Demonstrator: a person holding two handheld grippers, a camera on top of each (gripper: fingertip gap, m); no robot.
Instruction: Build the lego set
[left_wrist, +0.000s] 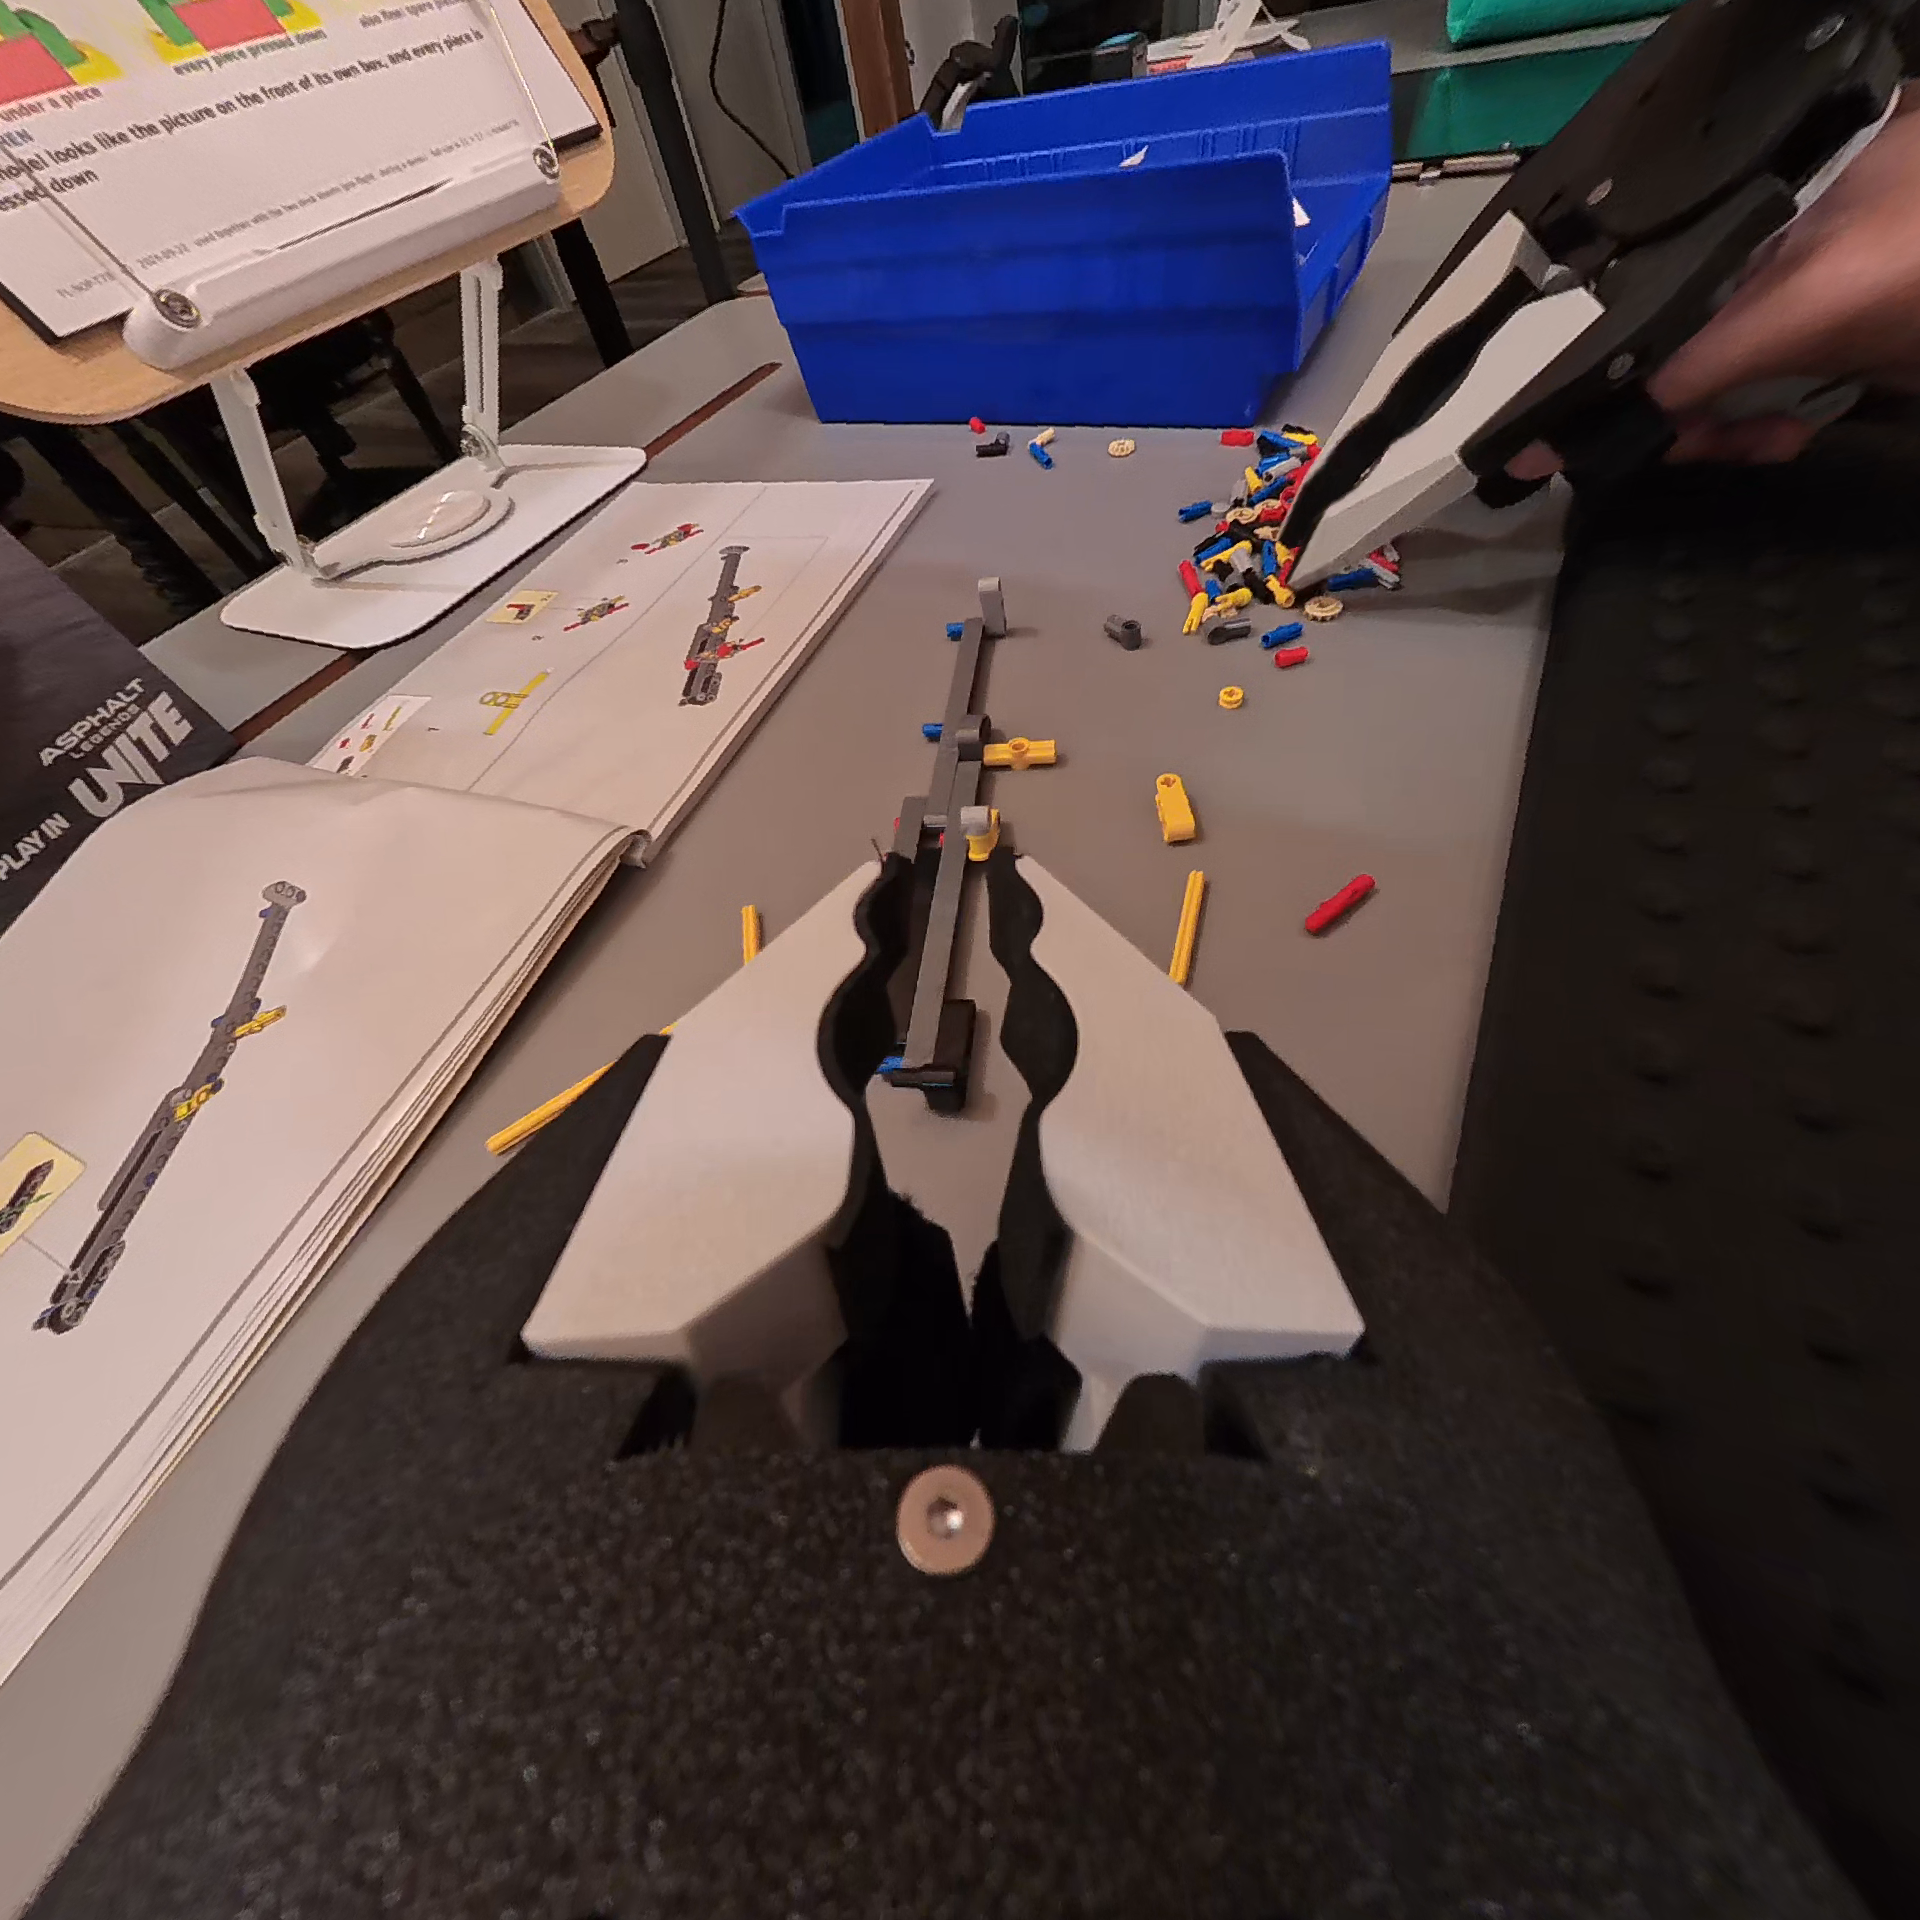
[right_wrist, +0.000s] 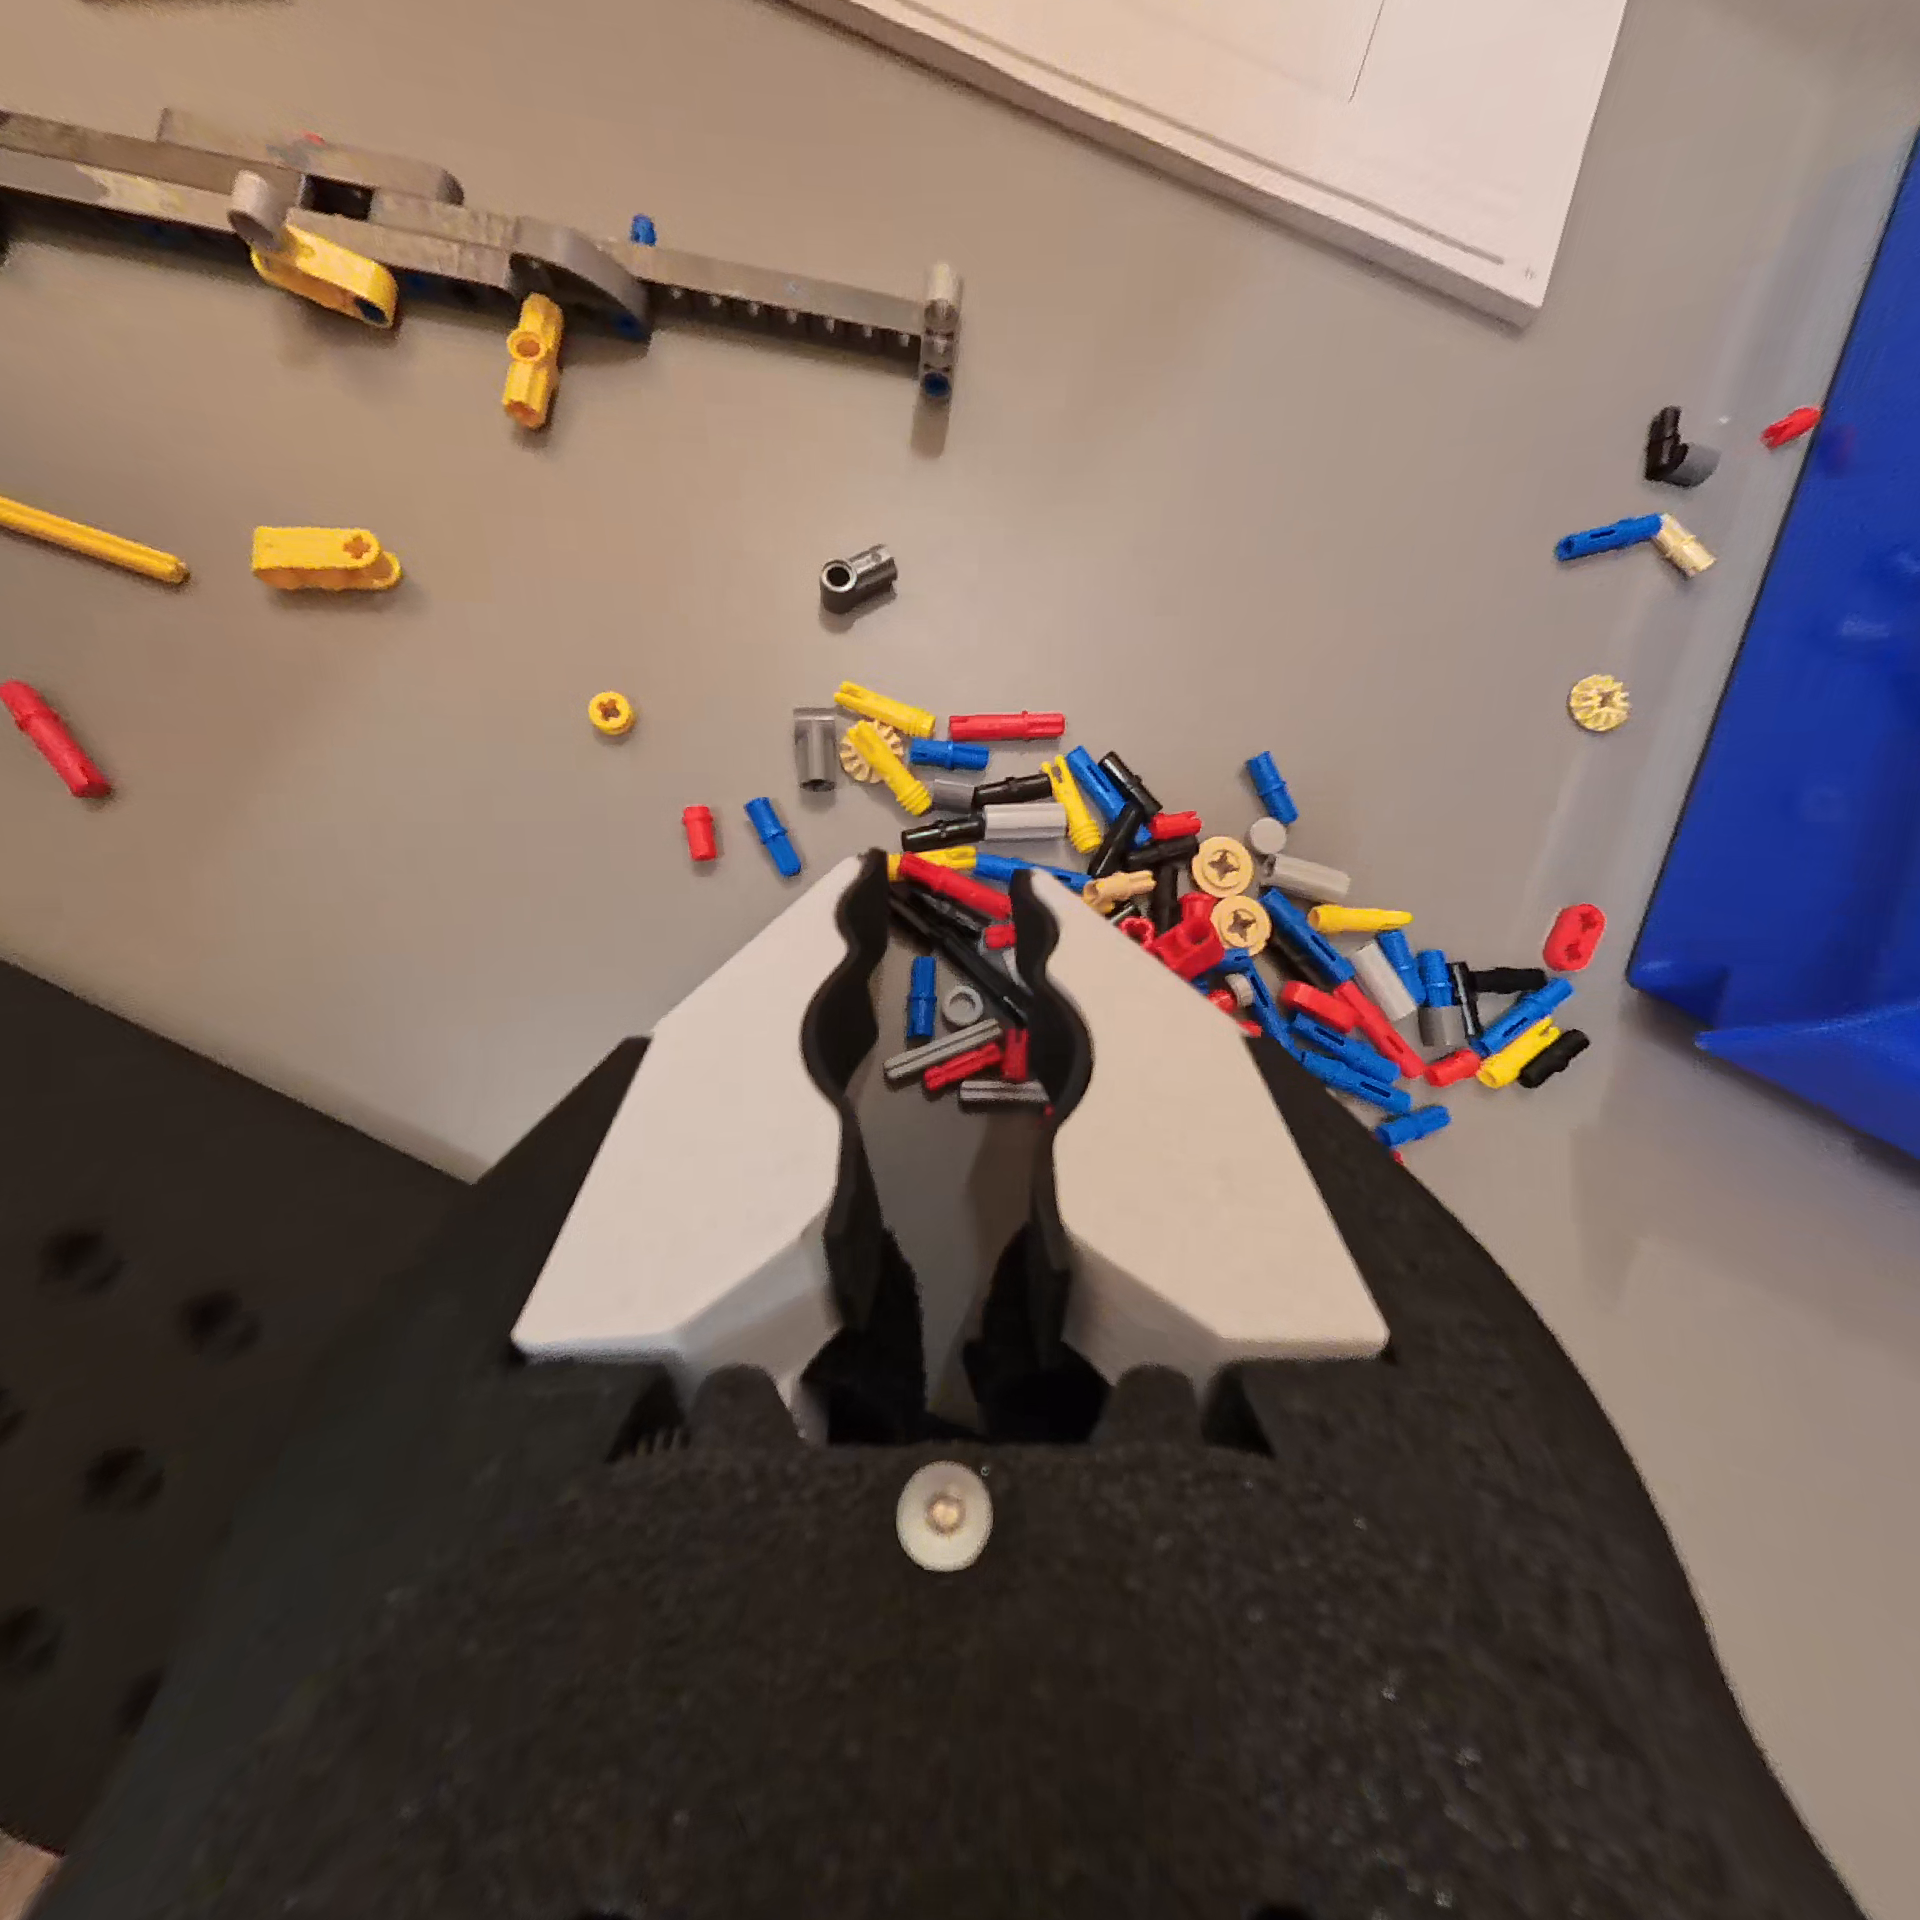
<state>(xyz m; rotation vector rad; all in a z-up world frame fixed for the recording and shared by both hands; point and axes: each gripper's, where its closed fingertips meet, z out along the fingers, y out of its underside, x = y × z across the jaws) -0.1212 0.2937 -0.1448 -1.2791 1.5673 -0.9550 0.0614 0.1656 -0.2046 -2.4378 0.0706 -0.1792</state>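
Note:
A long grey beam assembly (left_wrist: 961, 727) with yellow and blue parts lies on the grey table (left_wrist: 1403, 831). It also shows at the top left of the right wrist view (right_wrist: 727, 281). My left gripper (left_wrist: 940, 868) is open, its fingers standing on either side of the assembly's near end. A pile of small red, blue, yellow and black pins (right_wrist: 1195, 883) lies by the bin and shows in the left wrist view (left_wrist: 1262, 551) too. My right gripper (right_wrist: 951, 878) is open with its tips down in the pile's left edge, a red pin (right_wrist: 951, 883) between them. It shows in the left wrist view (left_wrist: 1299, 566) as well.
A blue bin (left_wrist: 1039, 291) stands at the back. An open instruction booklet (left_wrist: 520, 727) and a document stand (left_wrist: 416, 540) are on the left. Loose parts lie right of the assembly: a yellow axle (left_wrist: 1187, 925), a yellow connector (left_wrist: 1174, 808) and a red pin (left_wrist: 1340, 902). A black mat (left_wrist: 1714, 935) borders the right. Some 25 cm of space lies between my two pairs of fingers. The yellow axle (left_wrist: 1187, 925) is about 9 cm from my left fingertips. It is also in sight in the right wrist view (right_wrist: 86, 542).

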